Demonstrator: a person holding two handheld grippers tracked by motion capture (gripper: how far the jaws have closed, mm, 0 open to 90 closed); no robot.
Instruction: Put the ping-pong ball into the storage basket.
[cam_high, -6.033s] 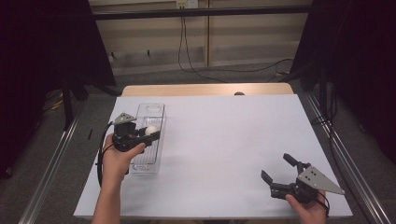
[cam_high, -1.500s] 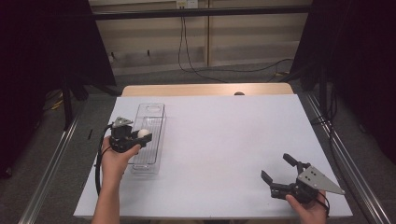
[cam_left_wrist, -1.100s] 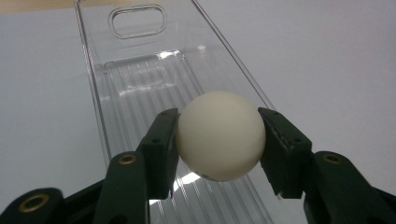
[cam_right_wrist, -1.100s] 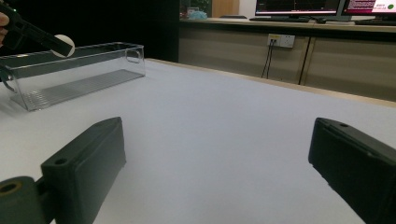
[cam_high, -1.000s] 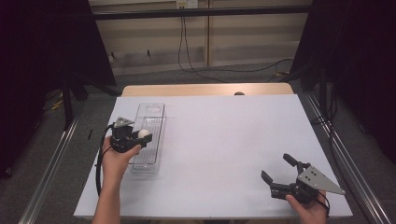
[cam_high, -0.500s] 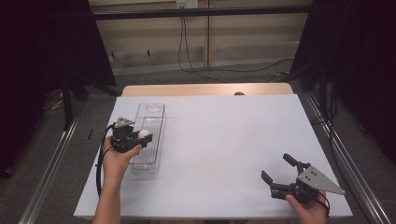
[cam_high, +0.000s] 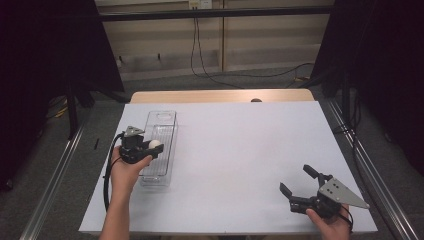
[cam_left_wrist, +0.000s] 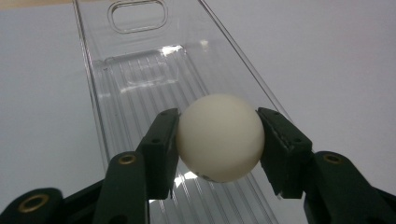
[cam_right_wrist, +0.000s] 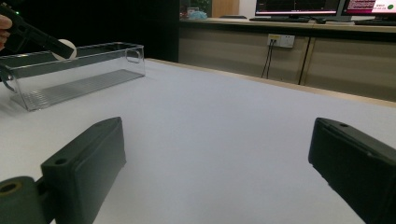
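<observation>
At the left side of the white tabletop (cam_high: 240, 150): one clear plastic bin (cam_high: 161, 145), long and narrow, lying lengthwise; above its open top, left tongs (cam_left_wrist: 217, 140) clamped on one white ball (cam_left_wrist: 219, 137), pads pressing both sides. Near the front right corner, well apart from the bin: right tongs (cam_high: 298, 181), jaws spread wide, nothing between them, held by a hand (cam_high: 330, 225).

Your left tool (cam_left_wrist: 219, 140) has matt black plastic jaws with brass-coloured rivets; the ball (cam_left_wrist: 220, 137) between them is smooth, off-white, faintly satin. The bin (cam_high: 161, 145) is clear glossy plastic with a ribbed floor. The surface (cam_high: 240, 150) is matt, pale and smooth, edged in light wood at twelve o'clock. Your right tool (cam_high: 299, 187) carries a dull grey metal plate.
</observation>
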